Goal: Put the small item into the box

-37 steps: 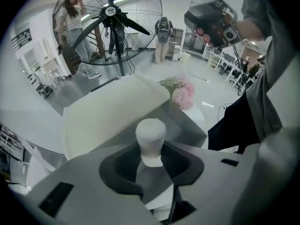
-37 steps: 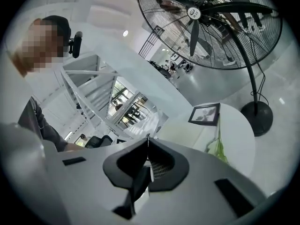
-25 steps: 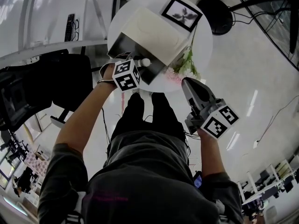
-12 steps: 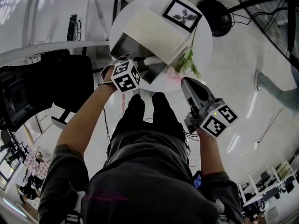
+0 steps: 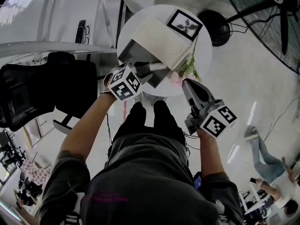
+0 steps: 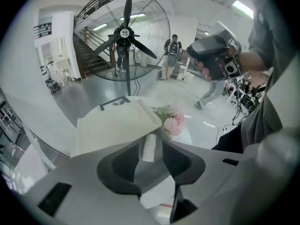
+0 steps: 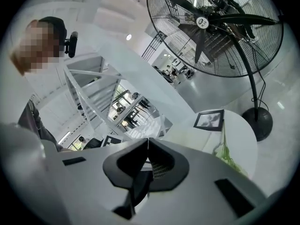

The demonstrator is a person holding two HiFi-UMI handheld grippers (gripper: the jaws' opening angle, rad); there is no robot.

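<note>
On the round white table (image 5: 202,43) stands a box with its cream lid (image 5: 157,32) raised over a dark grey inside (image 5: 136,55). The small item, a short white roll (image 5: 157,67), lies at the box's open front. My left gripper (image 5: 139,71) points into the box. In the left gripper view the roll (image 6: 149,147) sits between the jaws of the left gripper (image 6: 150,159), under the lid (image 6: 112,125). The jaws are closing, but a gap still shows beside the roll. My right gripper (image 5: 186,82) hangs shut and empty at the table's near edge; its jaws meet in the right gripper view (image 7: 148,142).
A framed picture (image 5: 184,24) lies at the table's far side and pink flowers on a green stem (image 5: 187,69) lie right of the box. A big floor fan (image 5: 267,8) stands at the right, a black chair (image 5: 47,88) at the left. A person (image 5: 267,153) walks past at the right.
The white roll went from the left gripper's tips to lying in the box's open front. The left gripper has drawn back a little toward me. The right gripper stays put.
</note>
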